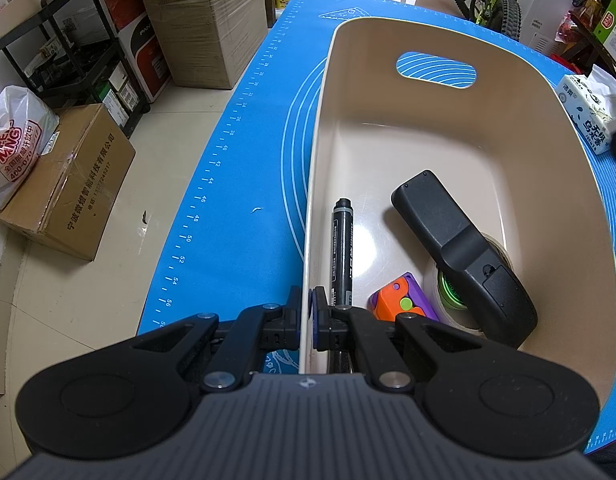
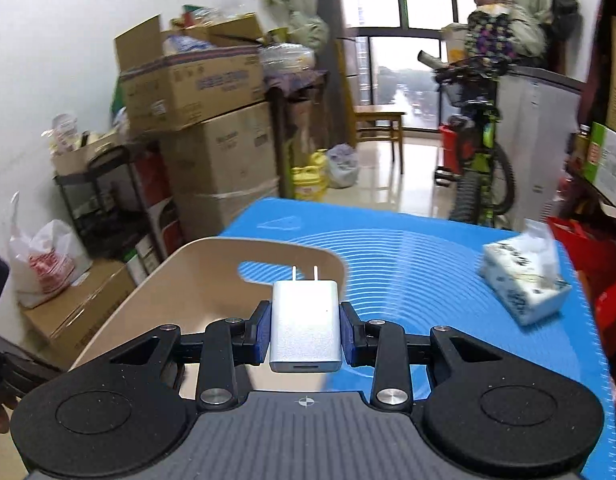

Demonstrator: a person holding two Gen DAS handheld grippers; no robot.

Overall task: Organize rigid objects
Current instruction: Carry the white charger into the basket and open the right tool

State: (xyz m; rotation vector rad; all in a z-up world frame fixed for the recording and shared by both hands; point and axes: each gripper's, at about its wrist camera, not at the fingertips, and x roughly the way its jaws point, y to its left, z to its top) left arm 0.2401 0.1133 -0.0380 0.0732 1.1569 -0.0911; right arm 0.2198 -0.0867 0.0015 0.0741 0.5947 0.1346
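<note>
Two grips engaged: my left gripper [image 1: 306,312] clamps the bin [image 1: 448,128] wall; my right gripper [image 2: 305,332] holds the charger [image 2: 305,320], prongs toward 12 o'clock, bin at 10 o'clock.

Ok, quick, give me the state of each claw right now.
Left claw: shut on the rim of the beige bin.
Right claw: shut on the white charger plug, prongs pointing away from the camera.

Stacked cardboard boxes [image 2: 211,120], tiled floor [image 1: 67,312] — bright window [image 2: 404,60]
</note>
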